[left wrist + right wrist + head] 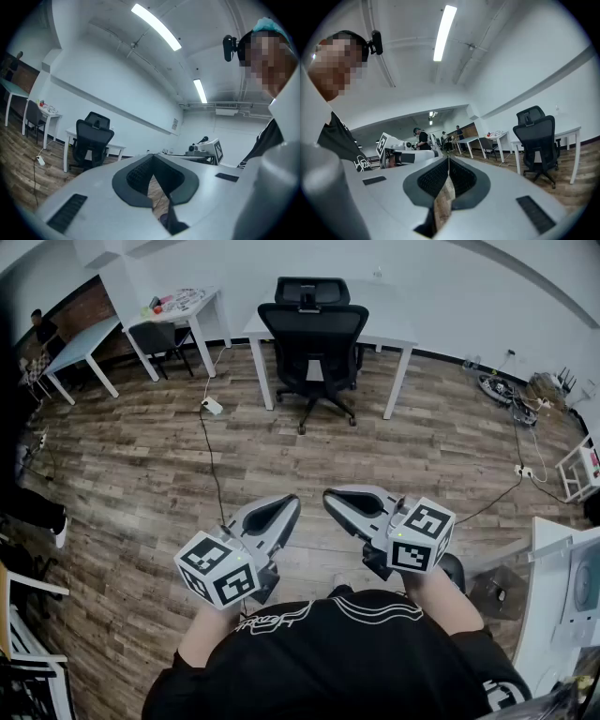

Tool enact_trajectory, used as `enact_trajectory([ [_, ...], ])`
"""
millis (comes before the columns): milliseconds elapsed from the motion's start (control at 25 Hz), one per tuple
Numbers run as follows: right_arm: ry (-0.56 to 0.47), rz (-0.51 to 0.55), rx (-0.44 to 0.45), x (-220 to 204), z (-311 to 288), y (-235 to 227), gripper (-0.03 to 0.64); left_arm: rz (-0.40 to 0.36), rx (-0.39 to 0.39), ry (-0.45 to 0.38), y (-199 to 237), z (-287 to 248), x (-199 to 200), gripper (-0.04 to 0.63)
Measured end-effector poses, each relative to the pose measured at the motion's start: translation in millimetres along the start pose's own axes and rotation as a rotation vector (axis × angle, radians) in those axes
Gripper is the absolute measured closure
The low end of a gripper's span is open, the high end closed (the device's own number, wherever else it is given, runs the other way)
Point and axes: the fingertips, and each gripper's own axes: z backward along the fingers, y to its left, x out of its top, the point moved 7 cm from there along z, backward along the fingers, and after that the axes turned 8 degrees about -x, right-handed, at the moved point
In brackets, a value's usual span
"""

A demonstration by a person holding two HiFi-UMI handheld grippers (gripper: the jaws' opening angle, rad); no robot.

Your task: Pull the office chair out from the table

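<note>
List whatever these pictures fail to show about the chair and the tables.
- How far the office chair seat reaches under the table: head view, its own backrest hides it.
- Middle of the table: head view, covered by the chair.
- The clutter on the side table: all views, too small to identify.

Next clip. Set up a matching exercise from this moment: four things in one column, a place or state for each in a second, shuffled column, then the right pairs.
Things
1. office chair
2. left gripper
3. white power block
4. side table

Place or state
A. shut, nothing held
B. on the floor, on a black cable
C. pushed in at the white table
D. small items on top

Pairs: 1-C, 2-A, 3-B, 4-D
</note>
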Motion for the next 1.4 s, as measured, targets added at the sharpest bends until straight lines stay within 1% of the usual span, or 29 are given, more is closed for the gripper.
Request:
enact_trajectory([
  [160,0.003,0.003,-0.009,1,1,-10,0.577,0.020,-0.005,-0.021,5,-8,2,0.588],
  [360,0.013,0.023,-0.019,2,-1,-24,0.577,0.019,-0.006,-0.003,13,-22,-2,0.588],
  [640,0.022,-0.020,-0.030,-1,-1,-53,0.577,0.057,0.010,0.013,29,-41,-11,0.588],
  [800,0.003,-0.077,-0.080,-5,0,-82,0.577,0.093,0.030,0.032,45,-58,-19,0.588],
  [920,0.022,-0.056,-0.104,-7,3,-103,0.577,0.118,0.031,0.050,54,-77,-22,0.588],
  [1040,0.045,-0.018,-0.075,-4,5,-122,0.577,0.108,0.030,0.061,62,-101,-20,0.588],
  [1120,0.051,-0.019,-0.065,-1,8,-140,0.577,0.107,0.031,0.067,70,-119,-18,0.588],
  [1240,0.044,-0.033,-0.083,9,16,-174,0.577,0.106,0.046,0.068,81,-146,-8,0.588],
  [1400,0.021,-0.017,-0.105,26,25,-212,0.577,0.055,0.069,0.048,86,-173,9,0.588],
])
